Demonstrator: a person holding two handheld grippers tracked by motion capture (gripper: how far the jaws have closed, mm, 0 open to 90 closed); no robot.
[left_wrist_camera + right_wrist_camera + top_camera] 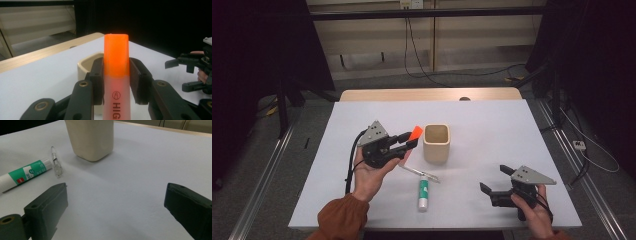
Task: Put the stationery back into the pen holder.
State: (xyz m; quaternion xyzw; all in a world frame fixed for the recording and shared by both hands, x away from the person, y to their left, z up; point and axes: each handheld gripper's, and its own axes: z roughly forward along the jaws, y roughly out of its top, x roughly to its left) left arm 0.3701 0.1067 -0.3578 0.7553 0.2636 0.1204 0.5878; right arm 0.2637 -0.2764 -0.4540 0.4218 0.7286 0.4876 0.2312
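Nearest me, right gripper (496, 178) sits low at the near-right of the white table (492, 125), jaws wide apart, nothing btwn them; bare tabletop ahead of it in the right gripper view.

Next out: glue stick (423, 192) lying flat near centre, and a clear pen (418, 171) just beyond it, the two close or touching at one end.

Left gripper (411, 140) is clamped on an orange highlighter (116, 75), pads on both sides of the barrel just below the cap, cap end leading. It hangs off the table, just left of the beige pen cup (436, 143), cap tip near the rim.

Step in hand, as I read it: highlighter into cup. To do well: carry over the mouth, tip the marker nearer upright, centre it before letting go so it clears the near rim and doesn't tip the cup.

Room: open table right of and beyond cup; far edge well off. Keep the wrist clear of the pen and glue stick below.
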